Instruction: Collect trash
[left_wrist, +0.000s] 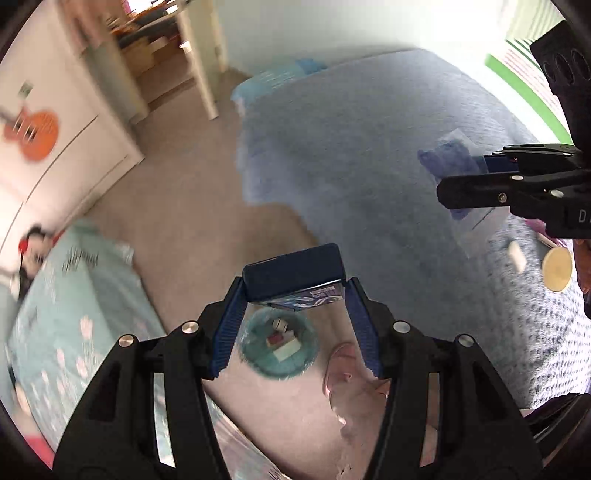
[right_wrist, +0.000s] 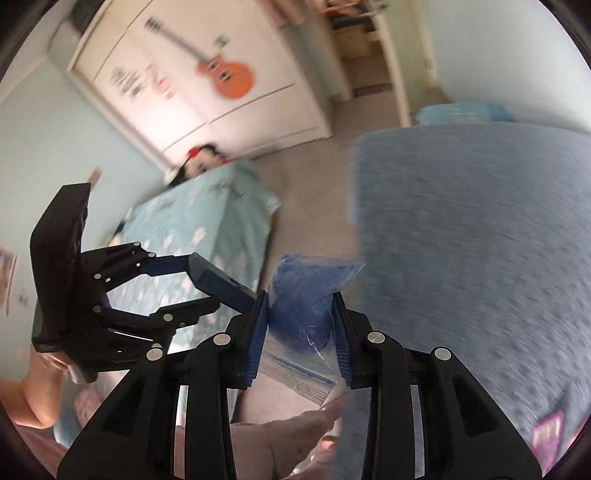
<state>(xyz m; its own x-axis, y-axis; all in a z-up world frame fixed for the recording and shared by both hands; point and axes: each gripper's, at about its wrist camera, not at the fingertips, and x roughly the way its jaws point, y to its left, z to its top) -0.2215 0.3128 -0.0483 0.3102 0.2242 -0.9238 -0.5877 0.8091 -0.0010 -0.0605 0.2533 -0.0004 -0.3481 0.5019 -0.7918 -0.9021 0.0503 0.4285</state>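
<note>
With the left gripper (left_wrist: 293, 291) clamped on a dark blue box (left_wrist: 295, 275) above the teal bin (left_wrist: 279, 349) at lower centre and the right gripper (right_wrist: 301, 314) pinching a plastic bag (right_wrist: 310, 295), either piece could miss if let go off-centre.

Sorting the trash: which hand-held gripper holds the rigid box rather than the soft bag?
The left hand-held gripper clamps the dark blue box.

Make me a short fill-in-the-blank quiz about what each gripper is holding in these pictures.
The left gripper is shut on a dark blue ____.
The right gripper is shut on a clear plastic ____ of blue stuff.
Below the box, on the floor, stands a round teal ____.

Missing words: box; bag; bin
</note>
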